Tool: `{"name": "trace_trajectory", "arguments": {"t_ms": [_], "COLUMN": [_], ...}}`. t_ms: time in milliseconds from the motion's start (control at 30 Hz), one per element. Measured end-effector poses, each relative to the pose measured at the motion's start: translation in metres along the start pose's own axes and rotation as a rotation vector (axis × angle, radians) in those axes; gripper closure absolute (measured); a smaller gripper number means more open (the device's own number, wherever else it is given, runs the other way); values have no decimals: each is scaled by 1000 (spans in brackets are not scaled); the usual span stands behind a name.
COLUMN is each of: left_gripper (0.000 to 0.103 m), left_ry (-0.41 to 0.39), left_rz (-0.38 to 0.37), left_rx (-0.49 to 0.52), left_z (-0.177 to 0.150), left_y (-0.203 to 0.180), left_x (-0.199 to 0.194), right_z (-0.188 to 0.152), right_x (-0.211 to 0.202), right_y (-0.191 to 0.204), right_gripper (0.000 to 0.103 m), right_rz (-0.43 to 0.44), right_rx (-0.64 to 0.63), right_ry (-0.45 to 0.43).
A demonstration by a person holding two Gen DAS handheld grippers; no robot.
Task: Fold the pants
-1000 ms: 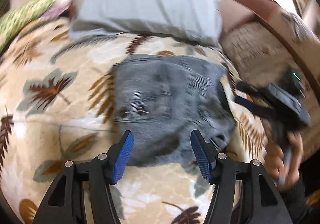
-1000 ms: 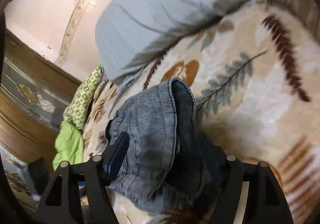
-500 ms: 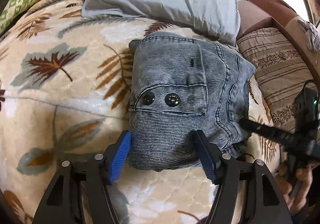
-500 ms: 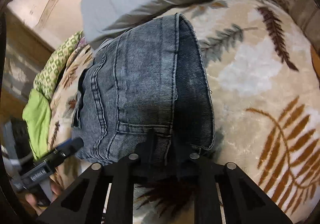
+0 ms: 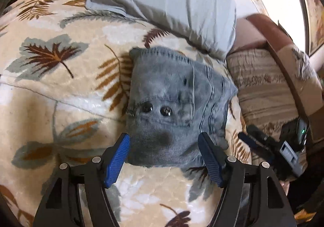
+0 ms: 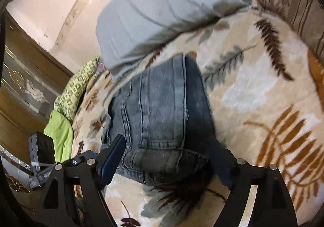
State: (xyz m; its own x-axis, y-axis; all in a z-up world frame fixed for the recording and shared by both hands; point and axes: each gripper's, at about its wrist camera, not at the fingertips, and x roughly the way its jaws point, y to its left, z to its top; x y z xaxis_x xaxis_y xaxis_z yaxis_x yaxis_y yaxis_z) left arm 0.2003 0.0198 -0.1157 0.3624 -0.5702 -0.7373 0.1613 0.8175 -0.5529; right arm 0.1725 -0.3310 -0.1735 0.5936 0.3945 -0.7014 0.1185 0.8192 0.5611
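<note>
The grey-blue denim pants (image 5: 172, 105) lie folded into a compact bundle on the leaf-patterned blanket (image 5: 60, 89), two dark snaps facing up. My left gripper (image 5: 165, 158) is open, its blue pads either side of the bundle's near edge, holding nothing. In the right wrist view the pants (image 6: 160, 125) show seams and a pocket. My right gripper (image 6: 168, 164) is open, jaws spread around the bundle's near end. The right gripper also shows in the left wrist view (image 5: 269, 146) at the right.
A grey pillow (image 5: 172, 2) lies just beyond the pants. A striped cushion (image 5: 267, 89) and brown headboard are at the right. Green cloths (image 6: 68, 109) sit at the bed's far-left edge, beside a wooden cabinet (image 6: 24, 85).
My right gripper was shut on the pants' near edge half a second ago and has opened and let go. My left gripper stayed open and drew back slightly.
</note>
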Motion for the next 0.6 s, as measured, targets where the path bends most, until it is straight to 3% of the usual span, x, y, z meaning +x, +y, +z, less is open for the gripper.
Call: {"name": "trace_trajectory", "arguments": {"t_ms": [167,233,300,367,433,500,533,600], "left_gripper": [34,35,35,33,33,33,33,33], "left_ry": [25,40,36,25,10,3,1,7], "left_rz": [50,67,64,65,122,135,141,146], "left_rx": [4,0,25,92,166,209,224,233], "left_z": [9,9,6,-3,-15,-23,-25,-25], "left_y": [1,-3,-16,-34,-51,-61,-65,-68], "left_x": [11,18,18,18,19,19,20,20], "right_z": [14,27,32,37,42,42,43,43], "right_x": [9,27,41,57,73,81,81,72], "right_y": [-8,-8,-11,-18,-26,-30,-30,-31], "right_gripper": [22,39,46,46,50,88,97,98], "right_rz": [19,37,52,53,49,88,83,111], "right_rx": [12,10,19,29,47,64,57,65], "right_ry": [14,58,91,112,137,149,150,130]}}
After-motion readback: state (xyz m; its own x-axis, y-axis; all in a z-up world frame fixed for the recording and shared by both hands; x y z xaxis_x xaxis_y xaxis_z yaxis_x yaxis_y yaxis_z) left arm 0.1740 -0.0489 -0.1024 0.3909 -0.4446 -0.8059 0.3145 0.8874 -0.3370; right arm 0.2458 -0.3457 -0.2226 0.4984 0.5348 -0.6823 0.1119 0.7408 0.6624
